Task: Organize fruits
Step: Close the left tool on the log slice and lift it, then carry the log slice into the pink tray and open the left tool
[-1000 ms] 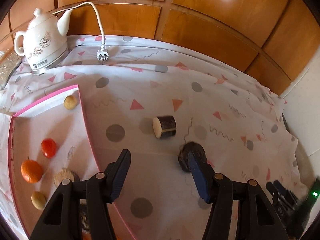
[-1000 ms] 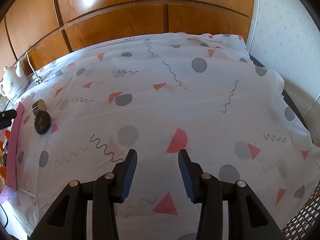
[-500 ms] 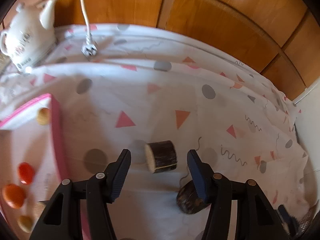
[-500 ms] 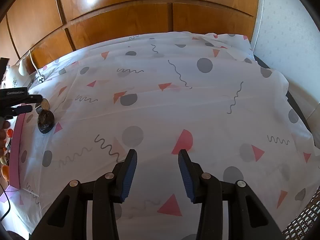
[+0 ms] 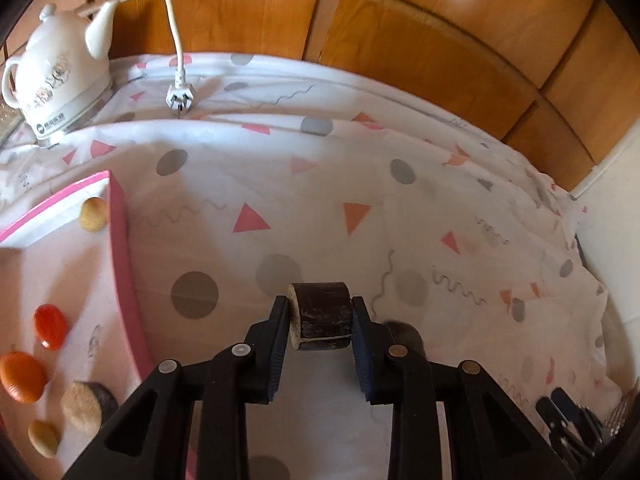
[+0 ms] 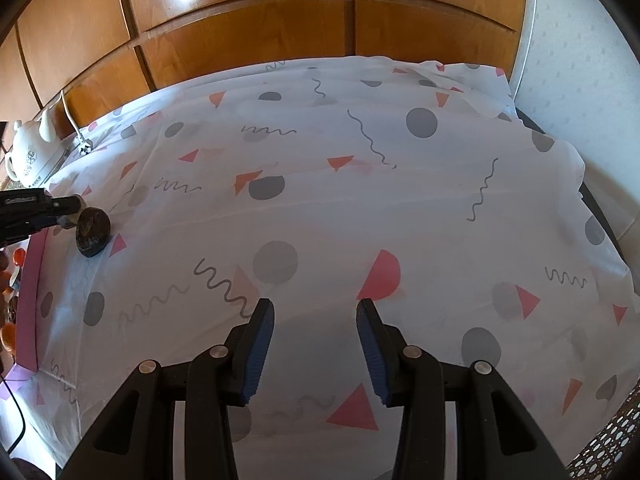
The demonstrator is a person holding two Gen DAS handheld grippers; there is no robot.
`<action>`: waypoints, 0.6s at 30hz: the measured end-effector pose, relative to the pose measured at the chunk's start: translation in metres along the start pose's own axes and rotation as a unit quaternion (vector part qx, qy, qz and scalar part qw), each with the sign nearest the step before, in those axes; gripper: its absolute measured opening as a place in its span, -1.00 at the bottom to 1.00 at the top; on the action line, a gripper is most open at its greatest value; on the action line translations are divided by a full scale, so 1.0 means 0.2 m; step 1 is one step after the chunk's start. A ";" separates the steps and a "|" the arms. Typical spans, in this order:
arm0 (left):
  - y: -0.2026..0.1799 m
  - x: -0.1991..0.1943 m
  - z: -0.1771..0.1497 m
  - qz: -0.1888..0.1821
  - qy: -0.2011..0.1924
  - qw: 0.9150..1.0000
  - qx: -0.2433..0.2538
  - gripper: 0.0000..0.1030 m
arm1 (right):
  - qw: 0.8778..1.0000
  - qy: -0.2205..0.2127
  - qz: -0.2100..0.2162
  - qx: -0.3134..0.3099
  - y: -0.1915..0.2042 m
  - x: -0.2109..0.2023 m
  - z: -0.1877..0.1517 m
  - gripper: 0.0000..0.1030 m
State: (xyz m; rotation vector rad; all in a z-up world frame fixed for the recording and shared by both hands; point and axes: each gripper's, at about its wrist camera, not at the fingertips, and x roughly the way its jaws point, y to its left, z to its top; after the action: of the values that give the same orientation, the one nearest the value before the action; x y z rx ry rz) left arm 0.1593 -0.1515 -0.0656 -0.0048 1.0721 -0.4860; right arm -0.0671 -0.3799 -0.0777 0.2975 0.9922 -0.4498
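A short dark-skinned stub (image 5: 324, 320) with a pale cut face lies on the patterned tablecloth. My left gripper (image 5: 320, 307) is closing on it, and both pads touch its ends. A second dark round piece (image 5: 405, 331) sits just behind the right finger and also shows in the right wrist view as the dark round piece (image 6: 93, 232). The pink-rimmed tray (image 5: 120, 248) on the left holds an orange (image 5: 22, 376), a red fruit (image 5: 50, 326), two tan fruits and another cut stub (image 5: 86, 404). My right gripper (image 6: 316, 316) stands open over bare cloth, with nothing between its fingers.
A white kettle (image 5: 56, 80) stands at the back left, its cord and plug (image 5: 180, 96) lying on the cloth. Wooden panels back the table. A white wall bounds the right side. A black object (image 5: 568, 420) lies at the lower right, and a mesh basket (image 6: 608, 448) is by the near corner.
My left gripper moved forward and down over the dark stub, and its jaws narrowed onto the stub's ends. The right gripper stayed where it was, still open.
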 end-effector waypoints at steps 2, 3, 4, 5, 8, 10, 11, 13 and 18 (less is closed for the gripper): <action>0.00 -0.04 -0.02 -0.002 -0.009 1.000 0.003 -0.42 | 1.000 -0.001 -0.001 -0.001 0.00 0.00 0.00 -0.15; 0.00 -0.07 -0.03 -0.004 -0.013 1.000 0.003 -0.42 | 1.000 -0.001 -0.002 -0.003 0.01 -0.01 -0.01 -0.15; 0.00 -0.10 -0.05 -0.005 -0.018 1.000 0.003 -0.42 | 1.000 -0.001 -0.002 -0.005 0.01 -0.01 -0.01 -0.15; 0.00 -0.12 -0.06 -0.005 -0.023 1.000 0.003 -0.42 | 1.000 0.000 -0.003 -0.005 0.01 -0.01 -0.01 -0.15; 0.02 -0.21 -0.10 -0.005 -0.040 0.999 0.005 -0.42 | 1.000 0.002 -0.001 -0.006 0.01 0.00 -0.02 -0.15; 0.03 -0.26 -0.12 -0.004 -0.051 0.999 0.006 -0.42 | 1.000 0.002 -0.001 -0.006 0.02 -0.01 -0.03 -0.15; 0.04 -0.29 -0.13 -0.004 -0.056 0.998 0.005 -0.42 | 1.000 0.002 0.000 -0.007 0.03 -0.01 -0.03 -0.15; 0.08 -0.35 -0.15 -0.005 -0.067 0.998 -0.004 -0.42 | 1.000 -0.001 0.000 -0.010 0.03 -0.02 -0.03 -0.15; 0.24 -0.49 -0.20 -0.001 -0.091 0.995 -0.038 -0.42 | 1.000 -0.001 0.003 -0.014 0.06 -0.02 -0.03 -0.15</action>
State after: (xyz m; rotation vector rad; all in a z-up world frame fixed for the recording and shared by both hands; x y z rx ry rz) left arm 0.1071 -0.0612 -0.0137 -0.1151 0.9120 -0.4373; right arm -0.0681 -0.3654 -0.0767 0.2743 0.9940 -0.4314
